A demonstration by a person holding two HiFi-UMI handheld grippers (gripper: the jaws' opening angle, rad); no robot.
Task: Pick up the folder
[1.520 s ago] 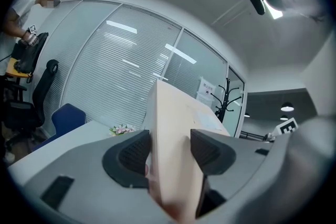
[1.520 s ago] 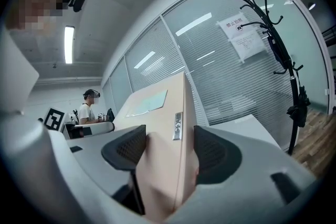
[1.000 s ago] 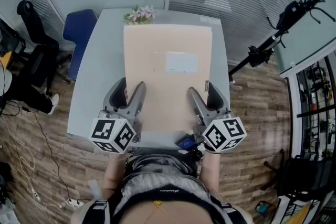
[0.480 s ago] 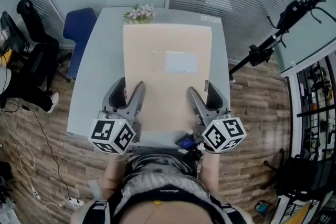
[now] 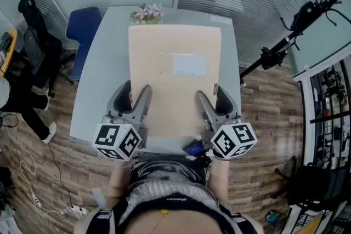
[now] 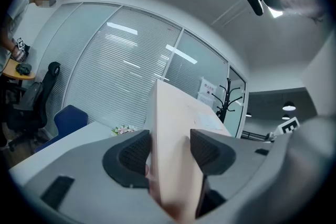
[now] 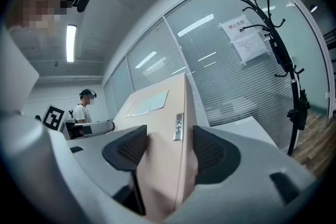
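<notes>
A large, thick beige folder point(image 5: 174, 74) with a pale label lies flat over most of the grey table point(image 5: 96, 79). My left gripper point(image 5: 133, 97) straddles its near left edge, and in the left gripper view both pads press the folder point(image 6: 176, 128). My right gripper point(image 5: 214, 98) holds the near right edge the same way. The right gripper view shows the folder point(image 7: 160, 123) wedged between the pads, with a small metal clasp point(image 7: 179, 127) on its side. Whether the folder's underside rests on the table is hidden.
A small bunch of flowers point(image 5: 147, 13) sits at the table's far edge. A blue chair point(image 5: 82, 27) stands at the far left corner, a black coat stand point(image 5: 307, 13) to the right. A person point(image 5: 22, 90) moves about beside a black office chair on the left.
Both grippers and the folder stay where they were. Only the person and the things at the left edge of the head view have shifted.
</notes>
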